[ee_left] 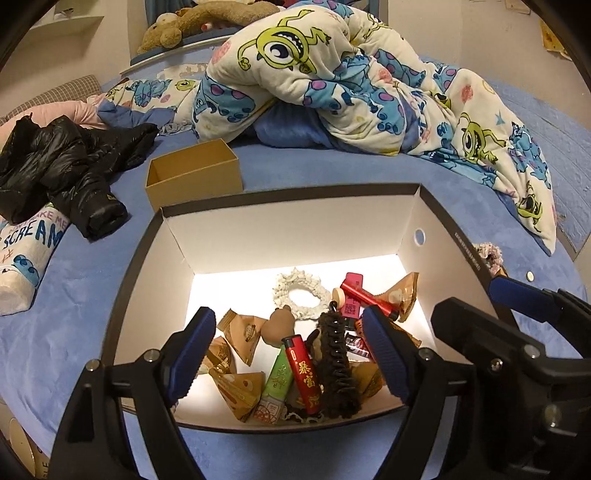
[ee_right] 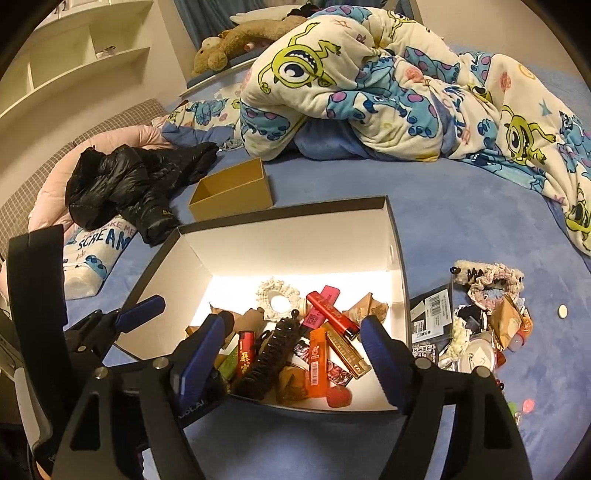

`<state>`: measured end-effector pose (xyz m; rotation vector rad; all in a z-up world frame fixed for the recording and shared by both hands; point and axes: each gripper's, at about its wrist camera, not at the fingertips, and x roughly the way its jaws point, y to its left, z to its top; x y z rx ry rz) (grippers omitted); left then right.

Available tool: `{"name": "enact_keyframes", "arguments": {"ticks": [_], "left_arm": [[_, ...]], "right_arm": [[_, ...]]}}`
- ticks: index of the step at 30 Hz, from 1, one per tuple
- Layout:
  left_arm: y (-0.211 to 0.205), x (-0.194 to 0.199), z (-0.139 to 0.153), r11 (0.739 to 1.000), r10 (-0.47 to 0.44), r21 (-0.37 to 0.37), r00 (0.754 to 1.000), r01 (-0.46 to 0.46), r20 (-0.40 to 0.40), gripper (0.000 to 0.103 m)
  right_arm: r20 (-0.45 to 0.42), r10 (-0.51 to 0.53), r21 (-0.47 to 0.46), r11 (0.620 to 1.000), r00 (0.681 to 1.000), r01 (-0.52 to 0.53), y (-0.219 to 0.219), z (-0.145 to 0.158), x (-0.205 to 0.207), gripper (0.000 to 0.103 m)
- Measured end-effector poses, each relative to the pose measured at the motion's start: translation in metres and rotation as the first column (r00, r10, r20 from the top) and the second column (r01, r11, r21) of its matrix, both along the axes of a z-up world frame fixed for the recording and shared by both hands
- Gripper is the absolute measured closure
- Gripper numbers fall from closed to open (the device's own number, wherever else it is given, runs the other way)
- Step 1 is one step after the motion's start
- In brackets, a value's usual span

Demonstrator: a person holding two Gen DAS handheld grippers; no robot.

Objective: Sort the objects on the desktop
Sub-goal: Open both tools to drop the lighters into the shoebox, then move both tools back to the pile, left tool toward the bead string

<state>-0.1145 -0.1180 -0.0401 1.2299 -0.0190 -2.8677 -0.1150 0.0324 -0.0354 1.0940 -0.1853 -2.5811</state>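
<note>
Nearest the lens: both grippers hover side by side over the near edge of the big box [ee_left: 424,236], black outside, white inside, sitting on a blue bedspread [ee_left: 92,280]. Left gripper [ee_left: 291,354] has its blue pads spread wide, nothing btwn them, nothing held. Right gripper [ee_right: 291,354] same: jaws wide apart, empty. No earlier pic to compare.

Going L to R. Far left, a black puffer jacket [ee_left: 74,162] crumpled on the bed, partly over a white "SCREAM" pillow [ee_left: 33,251]. Next, a small tan cardboard box [ee_left: 195,177], open top, just behind the big box's back-left corner, apart from it.

Inside the big box, L to R: several tan triangular snack packets [ee_left: 240,332], a brown bear-shaped figure [ee_left: 279,325], a green tube [ee_left: 275,384], a red lighter [ee_left: 304,369] w/ gold characters, a dark brown claw hair clip [ee_left: 336,358] lying lengthwise, a white scrunchie [ee_left: 301,295] farther back, a red/pink lighter pair [ee_right: 330,310], an orange lighter [ee_right: 317,362], and a gold harmonica-like bar [ee_right: 349,350].

Right of the box on the bedspread: unsorted pile [ee_right: 480,332] — barcode-labelled bags, a pink frilly scrunchie [ee_right: 495,280], snack packets, small bits; a white round coin-like disc [ee_right: 562,311] lies apart. Behind everything, a cartoon-print quilt [ee_left: 351,74] heaped up, plush toy [ee_left: 199,22] at the headboard.
</note>
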Motion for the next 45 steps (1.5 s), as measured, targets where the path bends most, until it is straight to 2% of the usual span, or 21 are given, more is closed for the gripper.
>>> {"name": "enact_keyframes", "arguments": {"ticks": [11,20,25,34,45], "left_arm": [[0.011,0.006,0.025,1.000,-0.010,-0.005,1.000,0.010,-0.029,0.016],[0.053,0.009,0.042,0.998,-0.066,0.011,0.997,0.067,-0.047,0.015],[0.093,0.012,0.047,0.992,-0.122,0.032,0.991,0.124,-0.052,0.014],[0.178,0.021,0.043,0.971,-0.232,0.053,0.972,0.235,-0.047,0.014],[0.263,0.037,0.024,0.940,-0.332,0.085,0.943,0.332,-0.014,0.014]], "right_arm": [[-0.012,-0.014,-0.017,1.000,1.000,0.014,0.008,0.019,0.002,0.024],[-0.031,-0.055,-0.011,0.998,0.998,0.055,0.037,0.038,0.009,0.024],[-0.047,-0.104,0.020,0.994,0.994,0.105,0.066,0.049,0.015,0.024],[-0.061,-0.214,0.024,0.976,0.975,0.216,0.146,0.060,0.034,0.024],[-0.039,-0.345,0.040,0.937,0.938,0.346,0.239,0.049,0.063,0.024]]}}
